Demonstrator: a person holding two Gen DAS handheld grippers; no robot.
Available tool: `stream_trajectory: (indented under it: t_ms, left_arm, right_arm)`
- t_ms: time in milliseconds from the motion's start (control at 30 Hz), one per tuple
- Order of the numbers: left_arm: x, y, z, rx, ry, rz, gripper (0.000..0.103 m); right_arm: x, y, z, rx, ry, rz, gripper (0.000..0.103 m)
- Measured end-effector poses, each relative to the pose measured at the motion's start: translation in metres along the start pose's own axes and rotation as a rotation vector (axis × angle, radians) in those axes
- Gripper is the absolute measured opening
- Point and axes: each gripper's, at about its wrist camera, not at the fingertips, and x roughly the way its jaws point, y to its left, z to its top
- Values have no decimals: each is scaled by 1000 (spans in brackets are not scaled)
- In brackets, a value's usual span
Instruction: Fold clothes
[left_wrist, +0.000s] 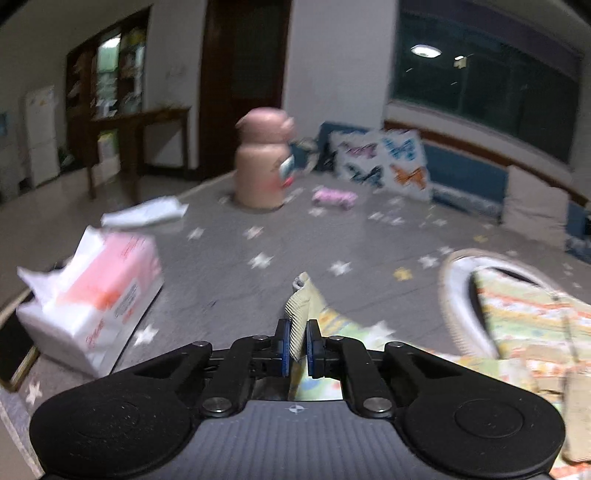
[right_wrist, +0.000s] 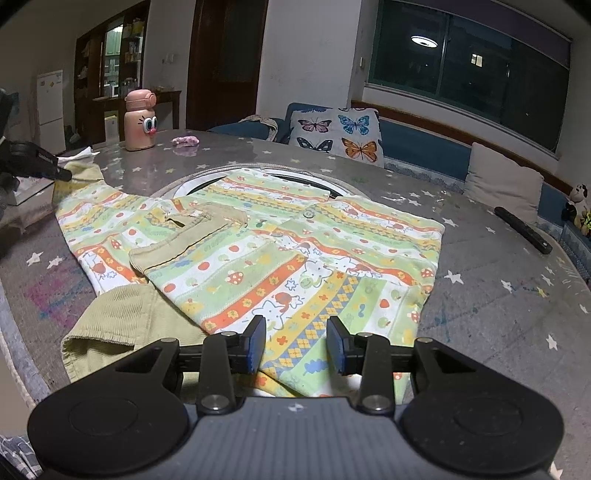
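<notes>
Star-patterned grey cloth covers the round surface (right_wrist: 498, 258) in a lamplit room, where a child's patterned shirt (right_wrist: 280, 254) lies spread near the middle, striped in green, orange and yellow. One sleeve is folded across the chest with its ribbed khaki cuff (right_wrist: 177, 240) on top; another ribbed khaki section lies at the near left edge. The shirt's far edge overlaps a white ring-shaped object (right_wrist: 188, 184) whose centre is mostly hidden by fabric.

The left tongs (left_wrist: 298, 343) are closed on a ribbed cuff (left_wrist: 297, 317) at the end of the other sleeve, which stands up between the blue pads; seen from the right wrist, that sleeve stretches toward the table's left rim. The right tongs (right_wrist: 296, 341) hover spread wide over the shirt's near hem, gripping nothing.

Further out, a pink cartoon-faced bottle (right_wrist: 139, 120) stands upright at the far side, with a small pink bundle (right_wrist: 186, 140) just to its right. A tissue pack (left_wrist: 96, 295) with tissue showing at its opening sits near the left edge, heavily blurred in the left wrist view. A dark stick-like object (right_wrist: 522, 229) lies toward the right rim. Behind the surface, a butterfly cushion (right_wrist: 338, 134) leans on a blue sofa.
</notes>
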Motion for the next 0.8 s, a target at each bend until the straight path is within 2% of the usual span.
stream_trajectory:
  t_ms: [133,467,633,800]
  left_arm:
    - [-24,-21,8,12,-41,-108,9]
    - [-68,-122,10,126,-61,-476,9]
    - [-74,-176,-6,213,-21,-614,9]
    - [-72,-216,-30,315,46,-702,11]
  right_arm:
    - [-2,-2,1,9,-10,-2,36]
    - [-10,-17,5,104,-26,15,36]
    - [-16,-33,5,179,-34,2,35]
    - [-20,-54,1,276,-34,-28,35]
